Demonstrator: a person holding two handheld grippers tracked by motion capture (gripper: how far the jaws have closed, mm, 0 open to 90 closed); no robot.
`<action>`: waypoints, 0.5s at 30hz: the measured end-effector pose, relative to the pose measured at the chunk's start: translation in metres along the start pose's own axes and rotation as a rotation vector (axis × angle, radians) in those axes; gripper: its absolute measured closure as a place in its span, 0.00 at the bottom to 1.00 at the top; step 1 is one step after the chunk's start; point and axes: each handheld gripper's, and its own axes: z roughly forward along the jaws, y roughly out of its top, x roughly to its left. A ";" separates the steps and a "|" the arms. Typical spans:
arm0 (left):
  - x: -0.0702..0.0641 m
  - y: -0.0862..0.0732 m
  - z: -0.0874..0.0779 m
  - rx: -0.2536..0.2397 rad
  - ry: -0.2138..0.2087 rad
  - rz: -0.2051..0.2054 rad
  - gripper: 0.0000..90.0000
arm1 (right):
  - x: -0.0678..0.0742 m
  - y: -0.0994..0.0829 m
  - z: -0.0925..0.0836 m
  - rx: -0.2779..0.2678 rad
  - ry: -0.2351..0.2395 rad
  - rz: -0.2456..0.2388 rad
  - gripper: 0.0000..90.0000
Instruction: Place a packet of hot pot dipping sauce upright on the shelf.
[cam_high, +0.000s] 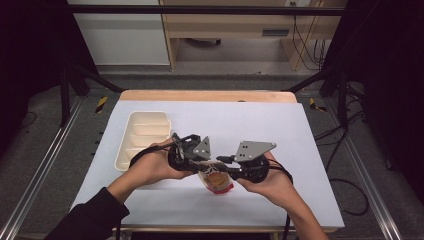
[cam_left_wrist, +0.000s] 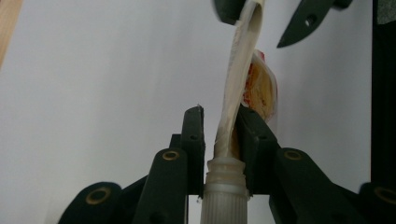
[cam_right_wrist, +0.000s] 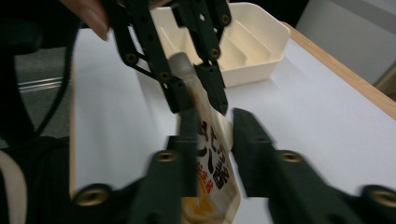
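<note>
A spouted pouch (cam_high: 216, 182) with red and black print is held up over the white table between both hands. My left gripper (cam_left_wrist: 219, 112) has its jaws closed on the pouch's ribbed white spout (cam_left_wrist: 226, 186), and the pouch body (cam_left_wrist: 239, 60) stretches away from it. In the right gripper view that left gripper (cam_right_wrist: 201, 105) clamps the top of the pouch (cam_right_wrist: 212, 158). My right gripper (cam_right_wrist: 215, 116) straddles the pouch lower down with its jaws apart, a gap showing on one side. In the high view the left gripper (cam_high: 202, 167) and the right gripper (cam_high: 223, 169) meet over the pouch.
A cream tray (cam_high: 142, 117) with several compartments lies at the table's left, just behind the left hand; its wall (cam_right_wrist: 261, 56) also shows in the right gripper view. The wooden table edge (cam_high: 207, 95) runs along the far side.
</note>
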 end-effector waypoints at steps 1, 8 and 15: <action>0.000 0.000 0.000 0.000 0.000 0.000 0.82 | 0.000 -0.001 0.000 0.005 -0.012 0.001 0.72; -0.002 0.007 0.000 0.006 0.003 0.035 0.82 | 0.000 -0.013 0.000 0.015 -0.053 0.027 0.55; -0.002 0.016 0.002 0.041 0.007 0.046 0.82 | 0.001 -0.033 -0.002 0.040 -0.102 0.073 0.43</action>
